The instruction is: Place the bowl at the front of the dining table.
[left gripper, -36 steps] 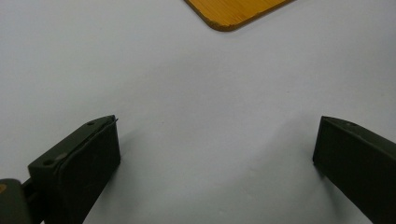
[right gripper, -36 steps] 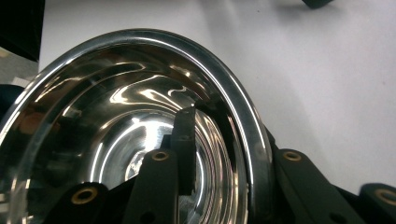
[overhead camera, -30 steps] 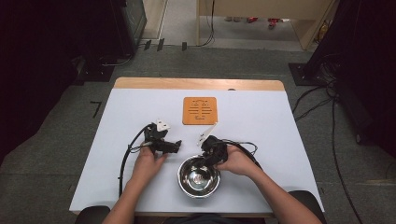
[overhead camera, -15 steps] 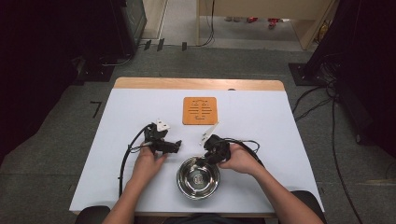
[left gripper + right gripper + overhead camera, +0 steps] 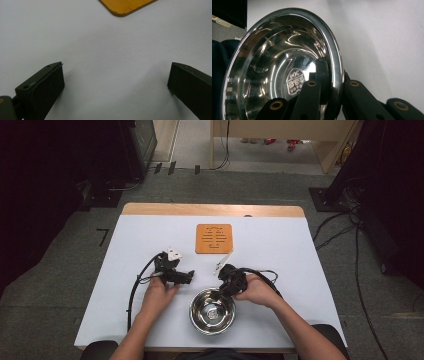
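Note:
A shiny steel bowl (image 5: pixel 212 312) sits on the white table (image 5: pixel 300 250) near its front edge, between the person's hands. My right gripper (image 5: pixel 227 287) is shut on the bowl's far right rim. In the right gripper view one jaw lies inside the bowl (image 5: pixel 274 62) and the other outside, and my right gripper (image 5: pixel 334 87) pinches the rim between them. My left gripper (image 5: pixel 187 277) rests on the table left of the bowl, pointing right. Its jaws stand wide apart in the left gripper view, where my left gripper (image 5: pixel 116 67) has only bare table between its fingers.
An orange wooden trivet (image 5: pixel 213 238) with slots lies flat at the table's middle back, and its corner (image 5: pixel 125 6) shows ahead of the left jaws. Black cables trail from both grippers. Dark equipment and floor cables surround the table.

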